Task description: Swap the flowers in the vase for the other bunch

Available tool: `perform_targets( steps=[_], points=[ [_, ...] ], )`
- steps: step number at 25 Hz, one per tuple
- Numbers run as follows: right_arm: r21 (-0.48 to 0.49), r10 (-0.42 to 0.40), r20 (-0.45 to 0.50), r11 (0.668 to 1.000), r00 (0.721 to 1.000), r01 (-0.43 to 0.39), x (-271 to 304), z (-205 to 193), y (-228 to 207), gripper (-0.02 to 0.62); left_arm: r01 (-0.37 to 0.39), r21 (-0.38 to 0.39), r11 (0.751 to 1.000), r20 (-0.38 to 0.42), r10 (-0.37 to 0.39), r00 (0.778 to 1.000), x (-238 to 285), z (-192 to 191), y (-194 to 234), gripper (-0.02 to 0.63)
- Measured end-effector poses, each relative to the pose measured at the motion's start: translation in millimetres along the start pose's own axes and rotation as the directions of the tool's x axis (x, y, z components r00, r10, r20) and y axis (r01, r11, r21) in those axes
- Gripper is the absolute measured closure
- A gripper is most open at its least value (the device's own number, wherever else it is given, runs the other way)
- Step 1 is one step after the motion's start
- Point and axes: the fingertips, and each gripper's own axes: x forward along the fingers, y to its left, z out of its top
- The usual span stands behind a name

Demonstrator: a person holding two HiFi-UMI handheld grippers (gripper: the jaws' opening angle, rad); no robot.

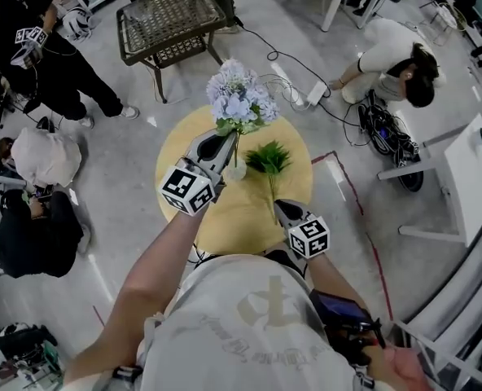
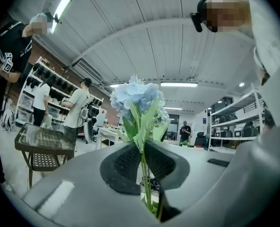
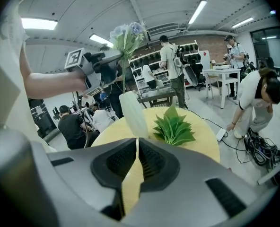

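Note:
My left gripper (image 1: 228, 142) (image 2: 142, 148) is shut on the green stem of a pale blue flower bunch (image 1: 239, 96) (image 2: 137, 98) (image 3: 126, 34). It holds the bunch upright over the white vase (image 1: 236, 172) (image 3: 133, 115) on the round yellow table (image 1: 241, 222). In the right gripper view the stem runs down to the vase mouth. A green leafy bunch (image 1: 269, 158) (image 3: 174, 126) lies on the table beside the vase, its stem pointing toward my right gripper (image 1: 280, 208) (image 3: 136, 143). That gripper is shut at the near table edge with nothing seen between its jaws.
A wicker-top metal side table (image 1: 172, 19) stands beyond the round table. A person (image 1: 392, 55) crouches at the upper right near cables and a power strip (image 1: 316, 94). A white table (image 1: 469, 177) stands at right. Other people (image 1: 37, 63) are at left.

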Motion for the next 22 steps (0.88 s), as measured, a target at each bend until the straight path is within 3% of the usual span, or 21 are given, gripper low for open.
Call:
perform_targets(
  steps=[22],
  points=[
    [-0.004, 0.007, -0.012, 1.0, 1.0, -0.007, 6, 17, 0, 0.579, -0.075, 0.034, 0.997, -0.102, 0.078, 0.992, -10, -40, 10, 0.58]
  ],
)
